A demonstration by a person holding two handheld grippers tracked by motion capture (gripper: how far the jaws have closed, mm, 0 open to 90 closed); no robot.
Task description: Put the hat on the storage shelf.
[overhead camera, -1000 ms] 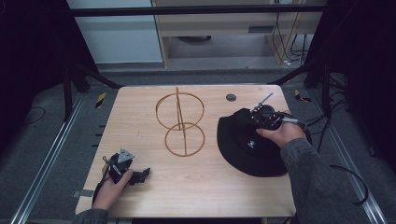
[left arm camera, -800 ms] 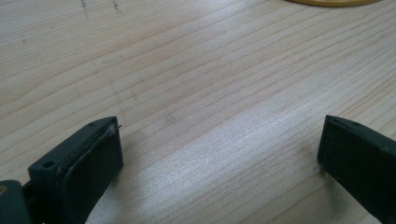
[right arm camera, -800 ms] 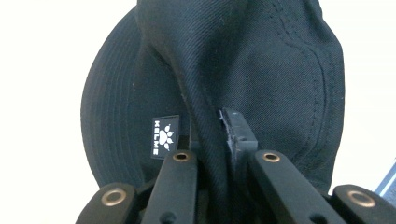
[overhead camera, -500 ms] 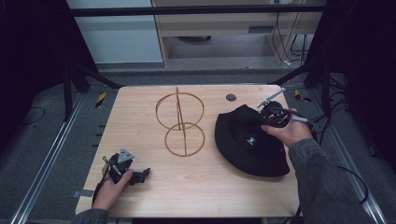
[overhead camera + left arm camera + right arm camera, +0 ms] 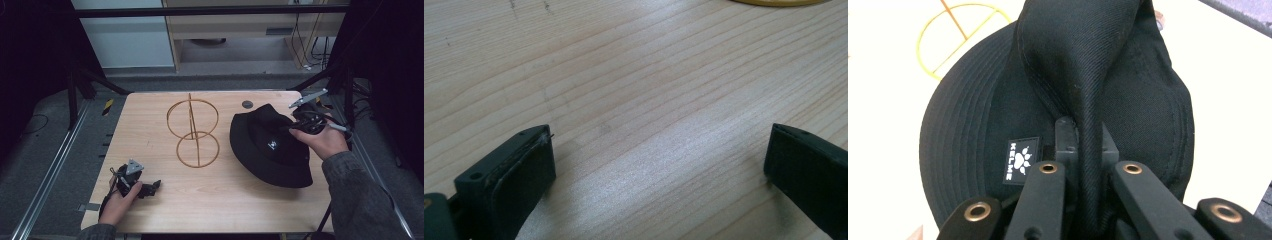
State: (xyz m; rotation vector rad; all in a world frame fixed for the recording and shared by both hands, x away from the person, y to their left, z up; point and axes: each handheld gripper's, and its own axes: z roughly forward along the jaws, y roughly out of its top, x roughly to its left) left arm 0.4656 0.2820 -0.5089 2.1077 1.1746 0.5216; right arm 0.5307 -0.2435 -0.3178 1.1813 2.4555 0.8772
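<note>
1. Surface (image 5: 150,125): light wood with visible grain and rounded corners, occupying the centre of the high view. A small dark round disc (image 5: 247,104) sits near its far edge.
2. Wire stand (image 5: 193,131): two yellow hoops joined on a central rod, at the centre of the surface, well apart from both hands.
3. Black bucket hat (image 5: 265,150): lies at the right of the surface, brim flat on the wood, with a white paw-logo label (image 5: 1020,161) on its side.
4. Right claw (image 5: 296,125): clamped on a raised fold of the hat's crown, cloth pinched between the jaws, as seen in the right gripper view.
5. Left claw (image 5: 150,188): at the lower left of the surface, resting low over bare wood, jaws spread wide with nothing between them.
6. Room: grey floor around the surface, black frame struts at both sides, a pale cabinet (image 5: 235,30) and cables (image 5: 312,45) at the top of the frame.
</note>
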